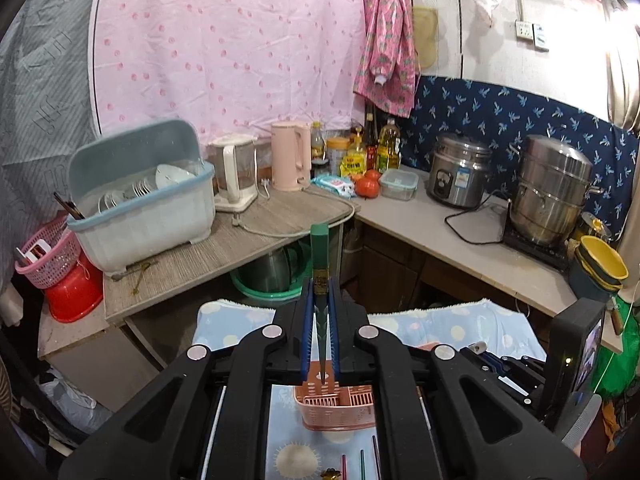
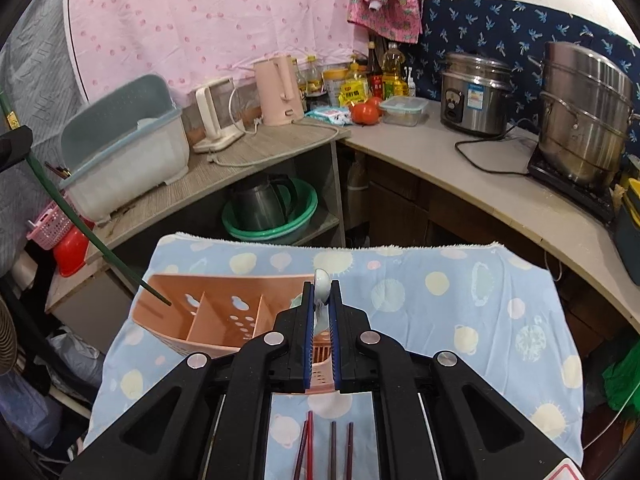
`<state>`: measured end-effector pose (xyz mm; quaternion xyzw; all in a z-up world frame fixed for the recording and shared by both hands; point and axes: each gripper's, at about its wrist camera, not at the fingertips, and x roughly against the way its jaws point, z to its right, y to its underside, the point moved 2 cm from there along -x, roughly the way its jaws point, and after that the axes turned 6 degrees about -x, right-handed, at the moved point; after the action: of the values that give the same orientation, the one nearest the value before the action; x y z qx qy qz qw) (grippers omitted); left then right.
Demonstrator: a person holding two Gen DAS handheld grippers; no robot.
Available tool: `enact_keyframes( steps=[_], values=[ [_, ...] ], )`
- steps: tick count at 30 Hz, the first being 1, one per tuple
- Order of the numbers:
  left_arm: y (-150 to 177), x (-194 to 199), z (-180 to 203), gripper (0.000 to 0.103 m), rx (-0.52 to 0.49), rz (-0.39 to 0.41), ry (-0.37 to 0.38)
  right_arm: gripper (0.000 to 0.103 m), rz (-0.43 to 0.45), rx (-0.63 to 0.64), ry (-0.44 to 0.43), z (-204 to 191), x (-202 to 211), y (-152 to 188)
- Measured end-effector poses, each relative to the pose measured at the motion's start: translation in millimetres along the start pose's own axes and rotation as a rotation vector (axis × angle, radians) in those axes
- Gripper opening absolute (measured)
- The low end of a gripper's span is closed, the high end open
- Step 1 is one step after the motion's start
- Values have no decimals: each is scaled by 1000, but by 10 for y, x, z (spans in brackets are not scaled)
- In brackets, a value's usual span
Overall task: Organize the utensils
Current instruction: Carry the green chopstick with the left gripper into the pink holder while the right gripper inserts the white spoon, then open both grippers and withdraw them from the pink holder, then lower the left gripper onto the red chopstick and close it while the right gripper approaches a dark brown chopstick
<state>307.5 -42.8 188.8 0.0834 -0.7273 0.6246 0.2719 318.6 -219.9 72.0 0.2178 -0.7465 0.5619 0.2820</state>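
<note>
A blue patterned cloth (image 2: 440, 304) was spread across the middle of the right wrist view, presumably as a working surface. Toward its lower left a peach utensil caddy (image 2: 208, 312) was lying tipped, its perforated dividers exposed — an attitude that would let long items be slid in along a compartment. Loose chopsticks (image 2: 332, 448) were laid side by side at the bottom centre of that view, judged still unsorted.

The left gripper (image 1: 320, 320) was seen low in the centre of its frame, closed on a green chopstick (image 1: 320, 248); the thick end was pointed away and the tip was aimed at the caddy below. In the right view the same stick was seen slanting in from the left edge, its tip just at the caddy's end compartment — insertion was judged the step in hand.

The right gripper (image 2: 321, 312) was clamped on a pale spoon (image 2: 321, 280), its bowl projecting past the fingertips, apparently held ready over the caddy.
</note>
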Motion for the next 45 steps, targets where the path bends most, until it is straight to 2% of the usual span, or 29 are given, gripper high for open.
enact_keyframes(
  steps=[5,6,8,10,18,26,36,45],
  values=[
    [130,-163,-19,10,11,-27,0,12,5,1,7,-21,-67,80],
    [147,-175,-21,13,12,-30,-3,16,9,-2,6,-21,-64,92],
    [176,-175,-22,28,15,-29,-13,18,18,-10,3,-16,-40,101],
    [205,-160,-25,31,17,-29,-17,19,23,-18,-4,-4,14,110],
    [373,-46,-59,32,29,-55,-17,24,42,-34,-26,36,327,254],
    [684,173,8,32,31,-88,-5,24,30,-60,-44,65,665,604],
    [1201,489,163,32,27,-143,31,24,-25,-97,-65,143,1089,1283],
    [1882,654,310,33,34,-241,64,24,-99,-124,-40,333,1307,1959]
  ],
)
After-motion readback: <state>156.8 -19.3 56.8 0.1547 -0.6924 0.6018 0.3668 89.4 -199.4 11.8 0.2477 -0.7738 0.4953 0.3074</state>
